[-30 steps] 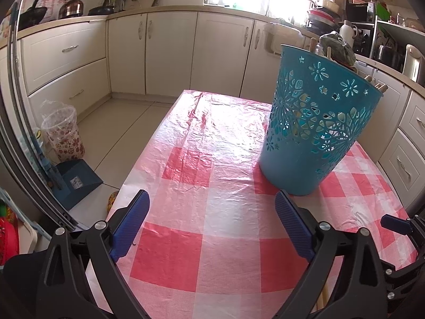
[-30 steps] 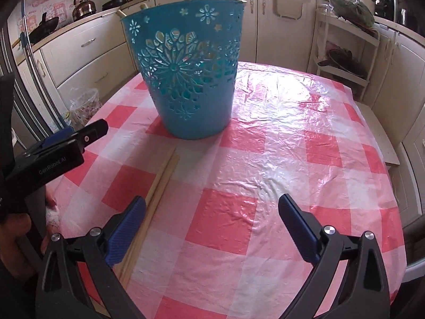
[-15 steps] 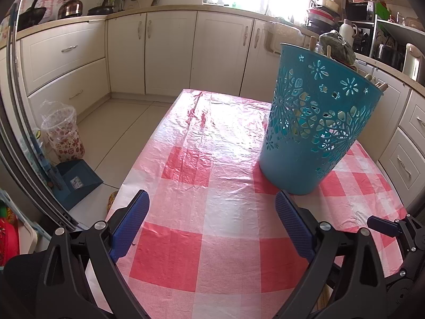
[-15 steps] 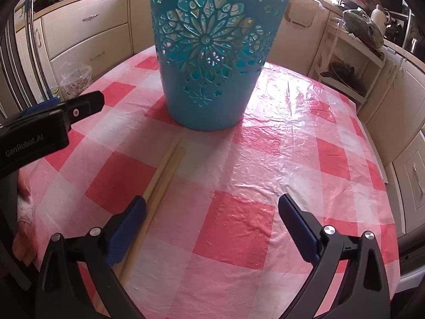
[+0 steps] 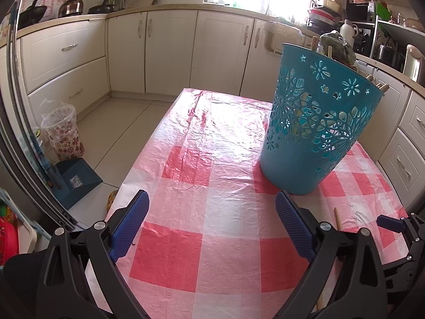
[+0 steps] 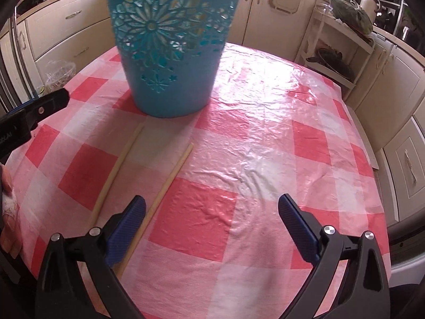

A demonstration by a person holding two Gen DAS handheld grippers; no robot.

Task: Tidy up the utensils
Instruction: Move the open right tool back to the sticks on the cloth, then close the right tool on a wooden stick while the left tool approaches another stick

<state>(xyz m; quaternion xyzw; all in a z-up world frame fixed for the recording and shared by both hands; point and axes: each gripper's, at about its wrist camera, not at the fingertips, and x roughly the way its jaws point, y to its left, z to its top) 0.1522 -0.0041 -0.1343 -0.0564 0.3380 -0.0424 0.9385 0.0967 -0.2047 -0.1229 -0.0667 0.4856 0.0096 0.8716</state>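
A teal cut-out basket [image 5: 316, 130] [image 6: 170, 42] stands on the red-and-white checked table, with several wooden handles poking above its rim. Two pale wooden chopsticks lie apart on the cloth in front of it: one [image 6: 117, 170] to the left, the other [image 6: 164, 194] running toward my right gripper's left finger. My right gripper [image 6: 212, 228] hovers open just behind them, nothing between its fingers. My left gripper [image 5: 212, 223] is open and empty over the cloth left of the basket. A chopstick tip [image 5: 336, 215] shows by its right finger.
The table [image 5: 186, 138] drops off to a tiled floor on its left, where a clear bin [image 5: 62, 133] and a blue dustpan [image 5: 77, 178] stand. Cream cabinets [image 5: 170, 50] line the walls. A person's hand [image 6: 9, 212] holds the left gripper's handle.
My right gripper has moved closer to the basket and lower, shifting left. The two chopsticks, side by side before, now lie apart. The left gripper has hardly moved.
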